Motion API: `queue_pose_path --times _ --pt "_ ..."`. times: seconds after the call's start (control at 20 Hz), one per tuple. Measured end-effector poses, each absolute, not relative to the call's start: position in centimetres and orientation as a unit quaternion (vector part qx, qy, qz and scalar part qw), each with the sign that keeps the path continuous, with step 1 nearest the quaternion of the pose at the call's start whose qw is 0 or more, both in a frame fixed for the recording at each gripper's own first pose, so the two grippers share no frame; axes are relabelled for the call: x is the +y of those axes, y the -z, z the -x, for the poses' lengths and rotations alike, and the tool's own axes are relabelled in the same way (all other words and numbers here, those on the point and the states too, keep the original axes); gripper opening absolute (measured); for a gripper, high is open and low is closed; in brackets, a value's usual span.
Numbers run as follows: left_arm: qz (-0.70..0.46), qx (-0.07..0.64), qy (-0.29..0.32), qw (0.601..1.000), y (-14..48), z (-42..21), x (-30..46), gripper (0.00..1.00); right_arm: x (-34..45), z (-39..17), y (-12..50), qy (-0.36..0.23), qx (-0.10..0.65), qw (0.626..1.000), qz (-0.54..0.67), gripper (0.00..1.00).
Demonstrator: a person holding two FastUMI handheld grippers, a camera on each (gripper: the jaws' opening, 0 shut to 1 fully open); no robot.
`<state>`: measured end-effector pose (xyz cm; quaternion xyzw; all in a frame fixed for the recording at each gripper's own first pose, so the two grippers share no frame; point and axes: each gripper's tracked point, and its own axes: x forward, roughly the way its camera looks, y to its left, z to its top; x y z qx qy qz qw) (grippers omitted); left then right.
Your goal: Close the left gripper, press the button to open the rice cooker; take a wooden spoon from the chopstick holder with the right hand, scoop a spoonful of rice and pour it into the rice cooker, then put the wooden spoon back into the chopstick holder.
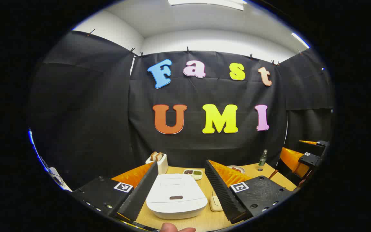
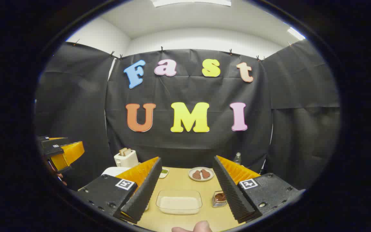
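A white rice cooker (image 1: 175, 196) with its lid down sits on the wooden table, low between the fingers of my open left gripper (image 1: 181, 167). A dark button (image 1: 175, 197) marks the front of the lid. In the right gripper view, my right gripper (image 2: 187, 159) is open and holds nothing. It hangs above a clear container of rice (image 2: 179, 201). A metal chopstick holder (image 2: 218, 198) with brown contents stands beside the container, half hidden by the right finger. The rice cooker's edge (image 2: 111, 170) peeks out behind the left finger.
A white toaster (image 1: 158, 161) with bread stands at the back left, a two-part sauce dish (image 1: 193, 174) behind the cooker. A plate of brown food (image 2: 201, 174) and a green bottle (image 1: 262, 158) are at the back. The other gripper (image 1: 304, 156) shows at the far right.
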<state>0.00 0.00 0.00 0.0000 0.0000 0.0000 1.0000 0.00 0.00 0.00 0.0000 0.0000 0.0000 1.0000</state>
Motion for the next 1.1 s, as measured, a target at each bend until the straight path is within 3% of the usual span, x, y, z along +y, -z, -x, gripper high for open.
queue_pose_path --times 1.1 --pt "-0.001 0.015 -0.016 1.0 2.2 -0.4 0.2 0.95 -1.4 -0.3 1.1 0.009 0.015 1.0 0.017 1.0"
